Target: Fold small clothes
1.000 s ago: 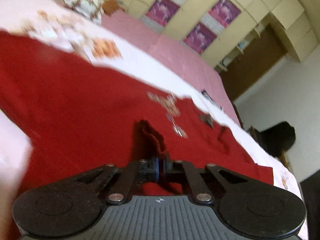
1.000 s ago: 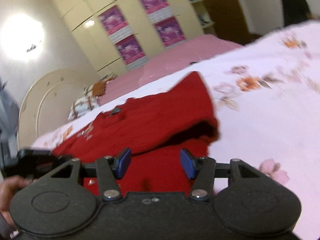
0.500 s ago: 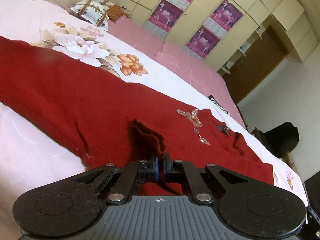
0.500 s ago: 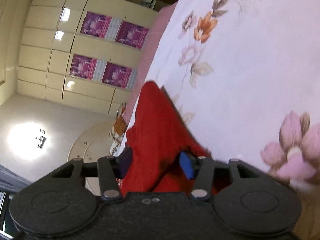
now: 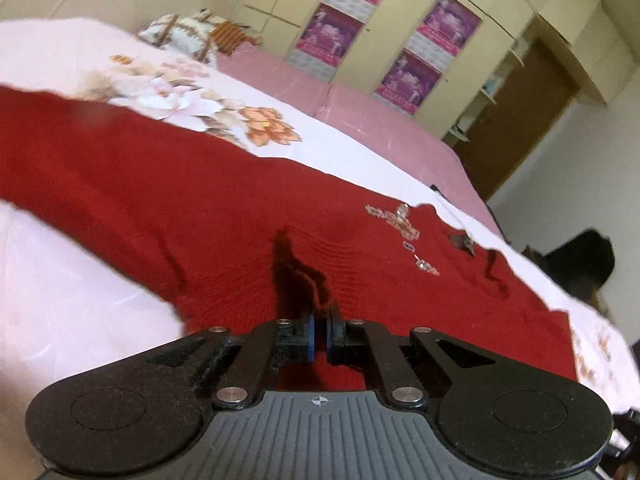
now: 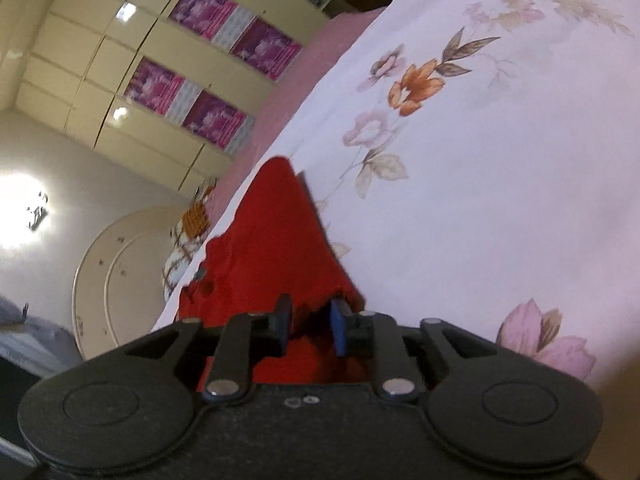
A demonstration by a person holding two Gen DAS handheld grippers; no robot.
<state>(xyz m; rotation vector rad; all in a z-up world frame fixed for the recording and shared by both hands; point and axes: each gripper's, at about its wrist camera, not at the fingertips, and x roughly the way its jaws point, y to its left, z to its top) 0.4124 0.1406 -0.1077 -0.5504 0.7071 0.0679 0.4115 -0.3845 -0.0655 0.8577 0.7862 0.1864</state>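
Red sweater (image 5: pixel 224 200) spread flat on floral bedsheet (image 5: pixel 60 304). Left gripper (image 5: pixel 319 334) pinches a raised fold of it. Right gripper (image 6: pixel 310 326) half-spread, sweater edge between its fingers.

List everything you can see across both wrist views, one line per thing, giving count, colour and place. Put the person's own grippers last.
red sweater: one, dark red with beaded trim, spread across the bed.
bedsheet: one, pale pink with floral print, under the sweater.
pink mattress: one, plain pink, beyond the sheet.
pillow: one, patterned white and brown, at the head of the bed.
wardrobe: one, cream, along the far wall.
posters: four, purple, on the wardrobe doors.
door: one, brown, right of the wardrobe.
left gripper: black, shut on a pinch of sweater.
right gripper: black, part closed around the sweater's edge.
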